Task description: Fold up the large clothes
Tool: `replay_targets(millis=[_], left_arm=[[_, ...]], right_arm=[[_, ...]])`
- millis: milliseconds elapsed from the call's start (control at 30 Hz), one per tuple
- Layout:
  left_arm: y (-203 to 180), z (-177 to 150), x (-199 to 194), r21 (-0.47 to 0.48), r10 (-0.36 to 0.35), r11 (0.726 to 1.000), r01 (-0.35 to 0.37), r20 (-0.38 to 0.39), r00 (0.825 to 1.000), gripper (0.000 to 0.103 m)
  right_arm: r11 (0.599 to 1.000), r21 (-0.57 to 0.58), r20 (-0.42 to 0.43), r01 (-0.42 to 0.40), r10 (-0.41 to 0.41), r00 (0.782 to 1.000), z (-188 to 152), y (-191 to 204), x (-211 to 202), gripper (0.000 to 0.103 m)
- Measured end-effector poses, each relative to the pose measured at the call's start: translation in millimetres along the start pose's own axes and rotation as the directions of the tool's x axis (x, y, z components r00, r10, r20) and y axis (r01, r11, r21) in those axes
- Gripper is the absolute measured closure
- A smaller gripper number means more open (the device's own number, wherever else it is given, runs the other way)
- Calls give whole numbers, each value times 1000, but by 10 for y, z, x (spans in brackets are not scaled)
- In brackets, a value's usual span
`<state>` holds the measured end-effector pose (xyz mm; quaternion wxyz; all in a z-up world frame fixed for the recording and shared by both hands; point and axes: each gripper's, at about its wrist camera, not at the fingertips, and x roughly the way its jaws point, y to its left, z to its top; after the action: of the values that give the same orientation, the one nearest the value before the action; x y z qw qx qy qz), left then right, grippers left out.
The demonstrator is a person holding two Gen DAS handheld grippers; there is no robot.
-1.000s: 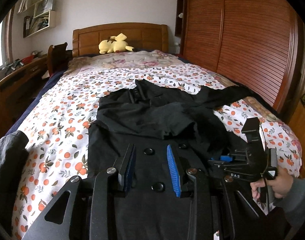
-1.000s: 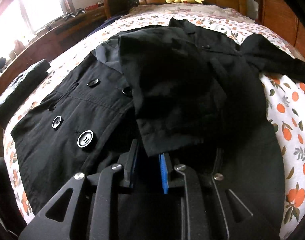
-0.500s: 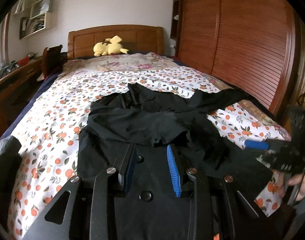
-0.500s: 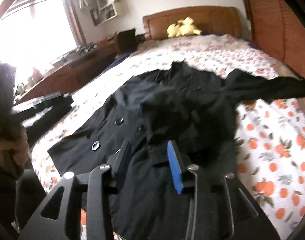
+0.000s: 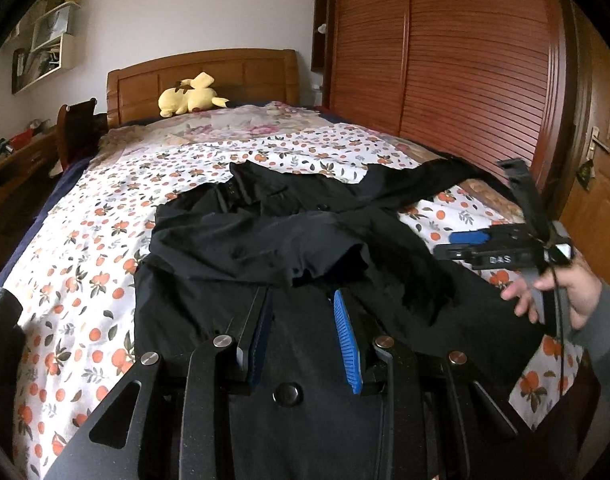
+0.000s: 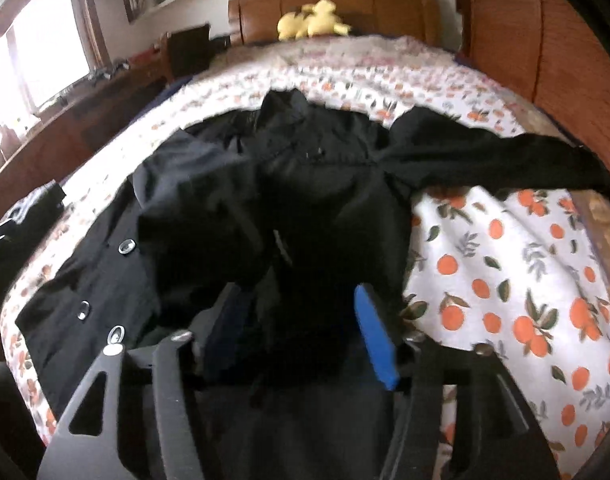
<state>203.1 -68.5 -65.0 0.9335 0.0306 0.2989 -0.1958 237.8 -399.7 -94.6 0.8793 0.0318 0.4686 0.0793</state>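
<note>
Folding stage: early. Black coat [image 5: 305, 240] lies spread, front up, on the orange-print bedsheet [image 5: 85, 240], near the foot of the bed.
Far left, off task: dark bundle [image 5: 1, 320] at the bed's left edge; untouched.
Left sleeve: already laid across the chest, its cuff [image 5: 329, 268] ending near the coat's middle. Counts as done.
Coat front: buttons [image 6: 126, 246] showing down the left panel; lower body not yet folded up, hem out of sight below the cameras.
Left gripper [image 5: 301, 332]: jaws narrowly parted, hovering over the coat front just short of the cuff; nothing between the blue pads [image 5: 347, 336], no cloth pinched as far as can be seen.
Right gripper [image 6: 301, 320]: jaws opening, now fairly wide; dark cloth lies below and between them, but the pads do not press on it. Picture blurred, so light contact can't be ruled out. Also seen from the left wrist camera, held in a hand [image 5: 561, 292] over the coat's right edge.
Right sleeve [image 6: 505, 160]: stretched out sideways toward the wardrobe [image 5: 465, 80]. Still to fold.
Judgement: right sleeve next, then the body fold; well under half done.
</note>
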Motion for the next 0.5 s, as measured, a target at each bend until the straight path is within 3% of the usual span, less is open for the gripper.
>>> replay_targets(millis=[100, 233, 400, 500], left_arm=[[-8, -34, -12, 8, -8, 1000, 8, 1, 1000, 70], [-7, -55, -52, 6, -23, 1000, 23, 8, 1000, 70], [25, -52, -86, -16, -34, 999, 34, 17, 999, 70], [37, -66, -90, -22, -27, 999, 27, 15, 1000, 70]], right_arm=[[999, -21, -49, -33, 32, 998, 23, 61, 141, 33], [998, -54, -118, -12, 6, 993, 51, 160, 341, 31], [998, -60, -264, 4, -19, 964, -28, 158, 709, 31], [999, -37, -276, -13, 2, 961, -82, 105, 765, 31]])
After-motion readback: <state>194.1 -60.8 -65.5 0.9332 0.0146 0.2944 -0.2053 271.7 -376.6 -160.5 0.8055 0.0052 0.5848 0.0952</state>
